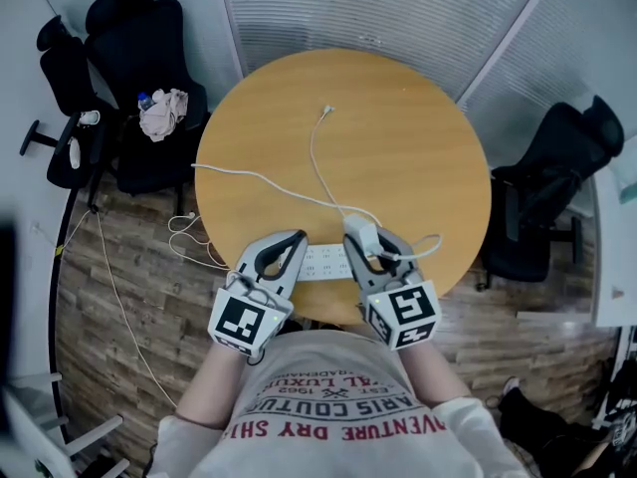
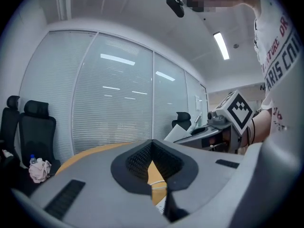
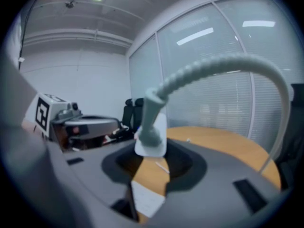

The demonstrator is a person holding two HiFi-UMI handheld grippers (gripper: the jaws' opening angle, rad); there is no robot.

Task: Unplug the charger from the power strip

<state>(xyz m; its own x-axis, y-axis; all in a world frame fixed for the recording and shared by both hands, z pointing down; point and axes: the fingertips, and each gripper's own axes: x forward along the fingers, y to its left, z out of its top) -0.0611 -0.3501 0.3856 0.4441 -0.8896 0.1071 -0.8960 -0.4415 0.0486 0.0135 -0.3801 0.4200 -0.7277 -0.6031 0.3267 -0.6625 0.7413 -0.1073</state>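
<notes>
A white power strip (image 1: 323,262) lies at the near edge of the round wooden table (image 1: 398,137). My right gripper (image 1: 366,232) is shut on the white charger (image 1: 359,235), holding it just over the strip's right end. In the right gripper view the charger (image 3: 152,137) sits between the pads of my right gripper (image 3: 152,148), its thick cable arching up and right, with the strip (image 3: 145,198) lower down. The charger's thin cable (image 1: 315,162) runs across the table to a free end. My left gripper (image 1: 297,239) is shut and empty at the strip's left end, its tips (image 2: 152,144) meeting.
Another white cord (image 1: 249,177) crosses the table and drops off its left edge to the wooden floor. Black office chairs (image 1: 139,58) stand at the left, one carrying a cloth and a bottle (image 1: 162,114). A further chair (image 1: 557,177) stands at the right. Glass walls with blinds close the back.
</notes>
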